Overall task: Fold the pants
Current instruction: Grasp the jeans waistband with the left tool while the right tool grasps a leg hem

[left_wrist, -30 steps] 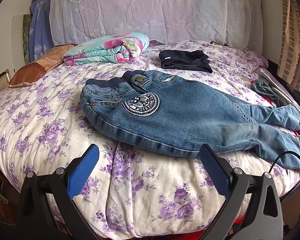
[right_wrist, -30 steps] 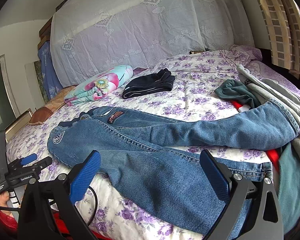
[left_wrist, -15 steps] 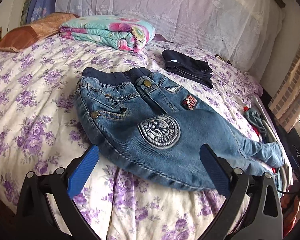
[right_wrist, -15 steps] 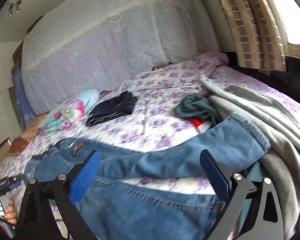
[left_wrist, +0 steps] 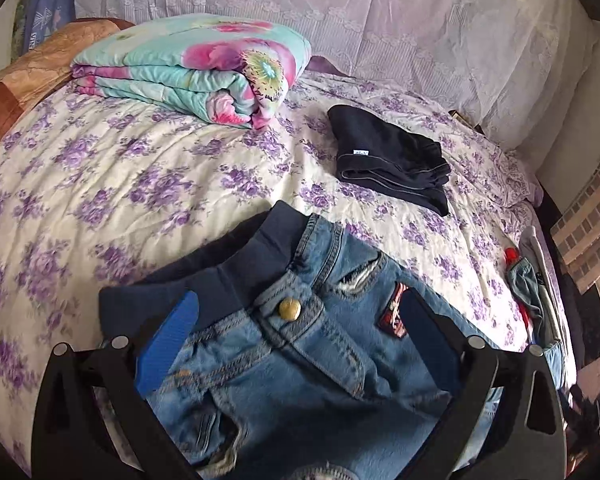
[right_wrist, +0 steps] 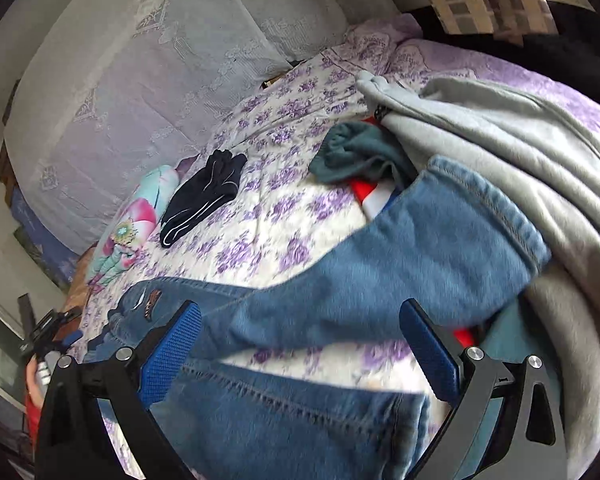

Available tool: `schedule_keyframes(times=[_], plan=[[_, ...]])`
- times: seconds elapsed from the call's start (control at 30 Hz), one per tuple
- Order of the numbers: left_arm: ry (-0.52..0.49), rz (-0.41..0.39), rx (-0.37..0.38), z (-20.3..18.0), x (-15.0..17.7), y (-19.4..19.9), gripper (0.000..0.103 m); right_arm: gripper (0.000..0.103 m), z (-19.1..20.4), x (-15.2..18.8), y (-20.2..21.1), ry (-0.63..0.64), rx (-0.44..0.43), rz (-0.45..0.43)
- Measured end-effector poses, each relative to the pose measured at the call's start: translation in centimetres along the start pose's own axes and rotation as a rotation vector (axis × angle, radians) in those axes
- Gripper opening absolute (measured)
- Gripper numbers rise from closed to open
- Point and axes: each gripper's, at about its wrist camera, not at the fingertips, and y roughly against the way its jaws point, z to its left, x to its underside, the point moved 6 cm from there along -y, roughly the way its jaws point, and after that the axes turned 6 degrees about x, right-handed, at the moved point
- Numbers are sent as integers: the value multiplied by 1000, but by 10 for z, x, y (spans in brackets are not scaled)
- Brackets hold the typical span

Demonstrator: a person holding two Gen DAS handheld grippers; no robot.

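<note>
Blue jeans (left_wrist: pixel 300 364) with a dark navy elastic waistband (left_wrist: pixel 220 272) lie spread on the flowered bedspread (left_wrist: pixel 140 168). My left gripper (left_wrist: pixel 296 336) is open and hangs low over the waist, its blue pads on either side of the brass button (left_wrist: pixel 289 309). In the right wrist view the two legs (right_wrist: pixel 400 256) stretch across the bed. My right gripper (right_wrist: pixel 300 344) is open, low over the lower legs, near the far leg's cuff (right_wrist: pixel 496 208). Neither gripper holds anything.
A folded dark navy garment (left_wrist: pixel 388 160) lies behind the jeans, and a folded floral quilt (left_wrist: pixel 196 68) further back left. A grey garment (right_wrist: pixel 520 140), a teal one (right_wrist: pixel 360 152) and red cloth pile up beside the cuffs. A lace-covered headboard (left_wrist: pixel 340 12) stands behind.
Both grippers have moved forward and down toward the jeans. The left one went from the bed's edge to above the waistband; the right one closed in on the lower legs.
</note>
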Motion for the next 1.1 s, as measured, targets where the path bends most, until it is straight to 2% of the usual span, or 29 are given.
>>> schedule_keyframes(times=[0.1, 0.2, 0.27, 0.33, 0.4, 0.5, 0.57, 0.63, 0.7, 0.73, 0.77, 0.87, 0.93, 0.97, 1.03, 1.07, 1.1], plan=[[47, 132, 53, 0, -17, -51, 98, 100, -12, 9, -24, -39, 8, 115], [92, 267, 72, -3, -11, -98, 98, 100, -33, 7, -59, -187, 43, 220], [52, 276, 8, -8, -9, -114, 98, 100, -30, -4, -65, -198, 47, 183], [5, 292, -33, -15, -8, -128, 98, 100, -25, -12, -78, -174, 44, 182], [-5, 300, -50, -17, -12, -141, 98, 100, -23, -16, -90, -162, 57, 168], [14, 299, -67, -10, -19, -158, 98, 100, -22, -31, -102, -135, 16, 110], [30, 268, -63, -9, -20, -157, 98, 97, -19, -41, -105, -137, -43, 69], [20, 227, -41, -10, -20, -149, 94, 48, -22, -47, -104, -154, -86, 62], [3, 192, -87, -2, -16, -135, 49, 29, -25, -52, -98, -187, -134, 43], [-2, 182, -62, 2, -14, -129, 45, 26, -24, -53, -94, -189, -153, 32], [6, 174, -5, 5, -14, -121, 37, 25, -23, -55, -90, -181, -167, 15], [53, 165, 130, 12, -13, -97, 35, 24, -16, -57, -74, -117, -165, -58], [33, 163, 158, 6, -15, -84, 32, 24, -12, -56, -67, -65, -150, -103], [12, 163, 159, 2, -18, -79, 33, 24, -12, -54, -66, -46, -134, -120], [-9, 150, 149, -8, -27, -73, 54, 24, -17, -50, -68, -43, -122, -130], [-14, 136, 135, -10, -34, -72, 80, 24, -21, -49, -71, -57, -125, -125], [-18, 120, 116, -11, -40, -73, 94, 24, -26, -49, -75, -80, -134, -111]])
